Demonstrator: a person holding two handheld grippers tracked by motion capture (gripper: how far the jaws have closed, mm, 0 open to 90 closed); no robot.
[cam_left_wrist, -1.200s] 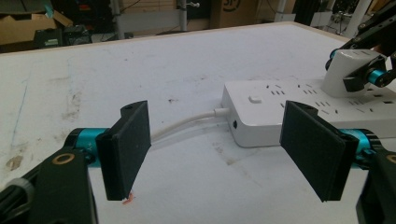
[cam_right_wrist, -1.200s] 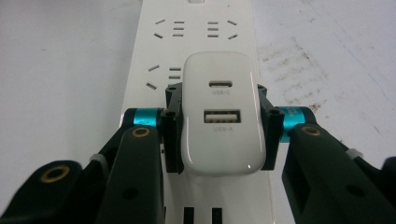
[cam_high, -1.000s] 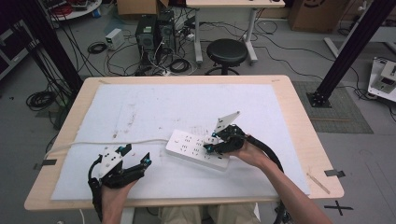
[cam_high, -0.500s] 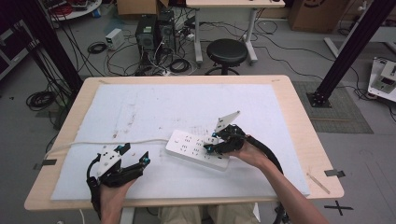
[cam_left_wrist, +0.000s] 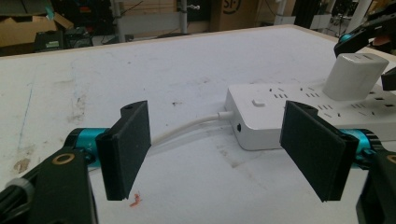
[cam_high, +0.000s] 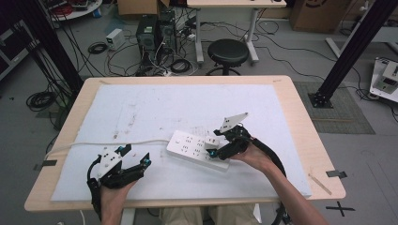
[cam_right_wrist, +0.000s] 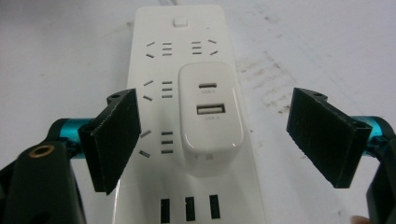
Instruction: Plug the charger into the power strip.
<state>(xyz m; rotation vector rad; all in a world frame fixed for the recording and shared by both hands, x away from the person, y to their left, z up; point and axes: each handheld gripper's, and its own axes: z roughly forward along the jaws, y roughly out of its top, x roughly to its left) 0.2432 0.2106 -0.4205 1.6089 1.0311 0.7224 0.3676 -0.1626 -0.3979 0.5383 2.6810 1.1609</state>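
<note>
Power strip (cam_high: 199,150): mid-mat, charger (cam_right_wrist: 212,116) plugged in. R gripper (cam_high: 224,149): over strip's charger end, tipped down, jaws just opened, straddling charger w/o contact. L gripper (cam_high: 133,164): near strip's cord end, level, jaws apart, empty.

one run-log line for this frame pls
right gripper: jaws just opened, open, pads clear of charger | charger: plugged into power strip | left gripper: open, empty, short of the strip's cable end
</note>
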